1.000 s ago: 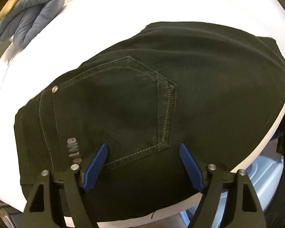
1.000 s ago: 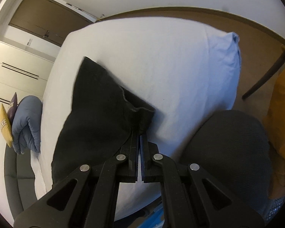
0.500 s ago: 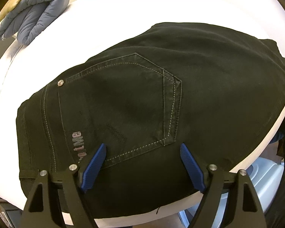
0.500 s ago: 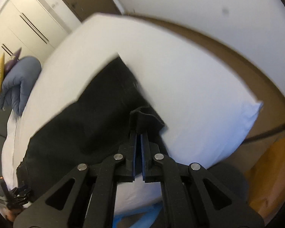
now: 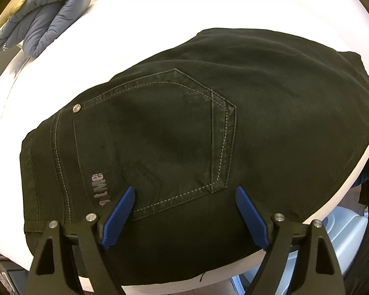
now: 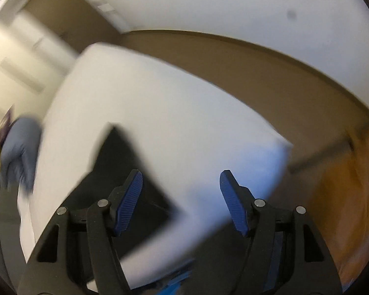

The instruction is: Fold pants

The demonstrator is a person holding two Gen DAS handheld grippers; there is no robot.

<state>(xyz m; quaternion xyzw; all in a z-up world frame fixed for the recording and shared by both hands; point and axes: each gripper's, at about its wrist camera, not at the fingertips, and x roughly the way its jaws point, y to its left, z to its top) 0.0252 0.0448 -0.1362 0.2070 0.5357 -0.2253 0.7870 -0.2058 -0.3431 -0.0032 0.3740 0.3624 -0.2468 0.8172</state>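
The black pants (image 5: 246,123) lie folded on the white bed (image 5: 160,19), back pocket up, waistband at the left. My left gripper (image 5: 184,196) is open and empty, hovering over the pocket's near edge. In the right wrist view, which is blurred, my right gripper (image 6: 180,182) is open and empty above the bed (image 6: 184,123). A corner of the black pants (image 6: 120,162) lies flat below its left finger.
A folded blue-grey quilt (image 5: 44,12) lies at the bed's far left; it also shows in the right wrist view (image 6: 19,147). A pale plastic bin (image 5: 344,233) stands beside the bed's near edge. Brown floor (image 6: 258,73) and an orange object (image 6: 351,196) lie to the right.
My right gripper has opened and let go of the pant fabric, which now lies flat, and it has pulled back. My left gripper has stayed open and shifted only slightly.
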